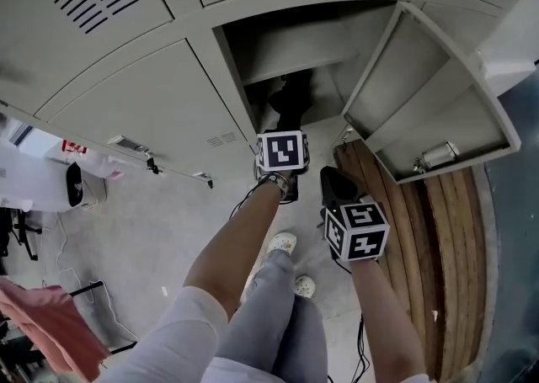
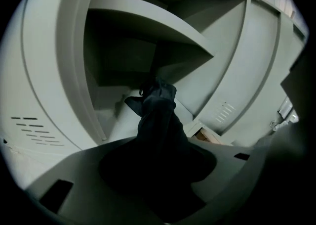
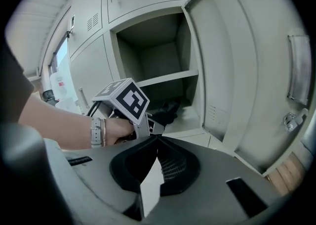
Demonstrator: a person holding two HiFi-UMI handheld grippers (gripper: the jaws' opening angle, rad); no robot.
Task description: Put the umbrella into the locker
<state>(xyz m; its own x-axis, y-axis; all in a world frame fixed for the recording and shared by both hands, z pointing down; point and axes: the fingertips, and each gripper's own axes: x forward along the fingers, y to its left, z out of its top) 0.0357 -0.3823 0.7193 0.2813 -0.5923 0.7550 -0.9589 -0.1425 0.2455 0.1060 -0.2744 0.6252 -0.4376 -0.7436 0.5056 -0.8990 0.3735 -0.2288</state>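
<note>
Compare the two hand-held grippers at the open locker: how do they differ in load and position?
The left hand-held gripper is clamped on the dark umbrella; the right hand-held gripper has its jaws together on nothing. The left hand-held gripper is at the mouth of the locker, the umbrella's end under the shelf; the right hand-held gripper sits further out, nearer the open door. Both point toward the locker.
</note>
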